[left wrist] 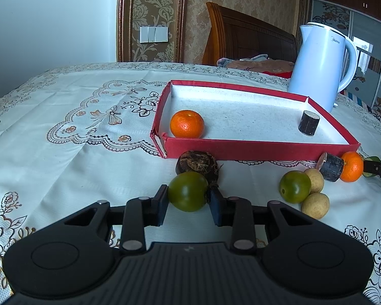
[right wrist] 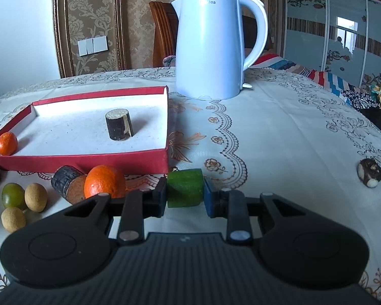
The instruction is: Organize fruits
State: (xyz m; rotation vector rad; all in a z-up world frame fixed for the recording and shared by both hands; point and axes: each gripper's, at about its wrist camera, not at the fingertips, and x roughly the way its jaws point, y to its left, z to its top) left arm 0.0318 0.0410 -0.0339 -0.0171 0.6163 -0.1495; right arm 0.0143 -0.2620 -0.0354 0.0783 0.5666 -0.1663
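Gripping risk: left claw [left wrist: 188,202] pinches a round green fruit [left wrist: 188,191]; it may roll free.
Right claw [right wrist: 185,195]: pinching a green chunk [right wrist: 185,188].
Ahead-left of it: red tray [right wrist: 89,164], whose wall could snag the chunk.

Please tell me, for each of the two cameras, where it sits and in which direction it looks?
Left wrist: sits behind the left tool, low, facing the red tray; the tool grips a green fruit.
Right wrist: sits behind the right tool, facing the kettle; the tool grips a green chunk.
Both show tray, kettle and the tray's orange.
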